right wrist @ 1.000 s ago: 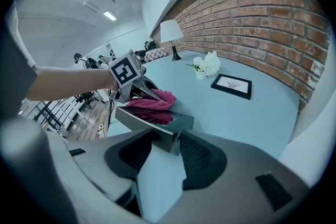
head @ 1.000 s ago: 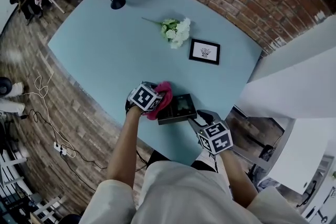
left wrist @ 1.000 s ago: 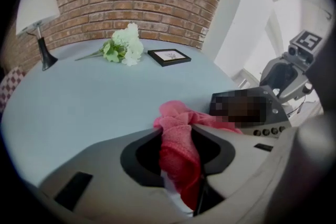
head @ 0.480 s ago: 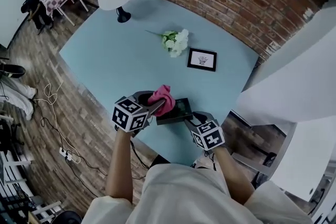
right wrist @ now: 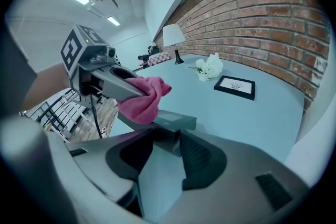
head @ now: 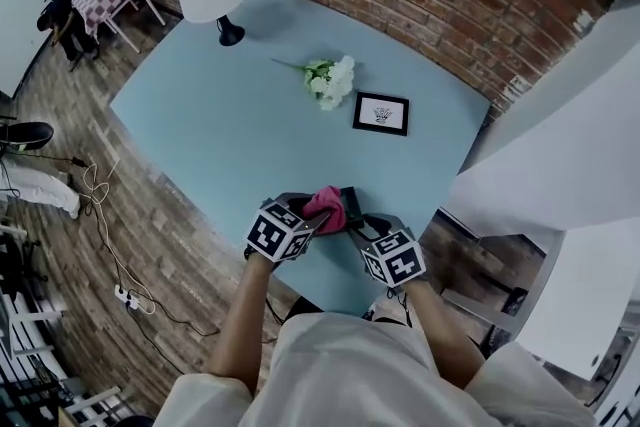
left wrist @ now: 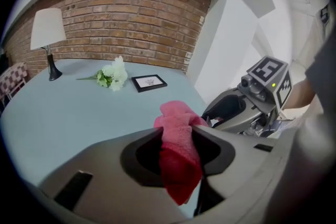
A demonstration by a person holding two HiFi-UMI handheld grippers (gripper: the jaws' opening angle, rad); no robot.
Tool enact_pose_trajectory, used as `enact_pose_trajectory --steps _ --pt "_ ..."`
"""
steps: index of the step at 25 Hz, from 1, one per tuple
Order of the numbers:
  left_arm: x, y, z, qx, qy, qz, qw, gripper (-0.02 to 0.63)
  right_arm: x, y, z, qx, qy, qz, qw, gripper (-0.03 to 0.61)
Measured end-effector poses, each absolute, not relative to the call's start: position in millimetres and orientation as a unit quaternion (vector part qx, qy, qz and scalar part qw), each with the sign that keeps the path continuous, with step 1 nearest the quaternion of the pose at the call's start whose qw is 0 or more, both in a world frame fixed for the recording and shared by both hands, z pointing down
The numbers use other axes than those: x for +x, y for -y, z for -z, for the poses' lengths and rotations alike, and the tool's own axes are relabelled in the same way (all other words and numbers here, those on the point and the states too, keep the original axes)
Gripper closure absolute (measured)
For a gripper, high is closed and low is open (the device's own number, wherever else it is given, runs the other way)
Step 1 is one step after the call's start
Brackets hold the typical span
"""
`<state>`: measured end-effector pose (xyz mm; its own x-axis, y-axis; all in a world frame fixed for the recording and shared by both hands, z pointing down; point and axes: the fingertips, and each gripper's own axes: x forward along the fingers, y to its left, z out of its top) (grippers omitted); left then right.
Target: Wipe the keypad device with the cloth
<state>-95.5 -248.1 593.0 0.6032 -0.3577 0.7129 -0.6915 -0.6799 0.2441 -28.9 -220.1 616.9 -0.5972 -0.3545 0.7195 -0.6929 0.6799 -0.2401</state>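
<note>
Cloth (right wrist: 142, 99): pink terry, pinched between the pressed-in jaws of the left gripper (left wrist: 177, 136), a wad above the tips and a darker fold hanging below. In the right gripper view the wad sits at the far end of the keypad device (right wrist: 176, 122); contact or a small gap cannot be told.

Device: dark flat block on the blue table (head: 230, 115), near the edge closest to the person. Its near end lies between the jaws of the right gripper (right wrist: 167, 139), which have just been closing and now appear to press it from both sides at a wide setting.

Risks, as judged:
- Grip takes only one end of the device; wiping pressure at the far end could pivot it or slide it free.
- Narrow pinch on the cloth; rubbing may drag it out.
- Bare jaw tips could scrape the face or press keys if the wad shifts.
- Grippers work close together; a knock is possible.

Writing: none legible on the device. Gripper cubes carry square markers only. The framed picture (head: 381, 113) shows a small drawing, no readable text.
</note>
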Motion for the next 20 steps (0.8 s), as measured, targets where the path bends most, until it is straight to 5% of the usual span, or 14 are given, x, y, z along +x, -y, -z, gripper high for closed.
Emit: enact_pose_trajectory --steps 6,20 --pt "-87.7 251.4 -608.8 0.858 0.288 -0.363 0.223 0.445 -29.3 219.8 -616.8 0.312 0.851 -0.266 0.328 0.400" --pt "-84.9 278.5 -649.3 0.846 0.212 -0.386 0.300 0.445 -27.0 220.3 -618.3 0.324 0.842 -0.289 0.321 0.392"
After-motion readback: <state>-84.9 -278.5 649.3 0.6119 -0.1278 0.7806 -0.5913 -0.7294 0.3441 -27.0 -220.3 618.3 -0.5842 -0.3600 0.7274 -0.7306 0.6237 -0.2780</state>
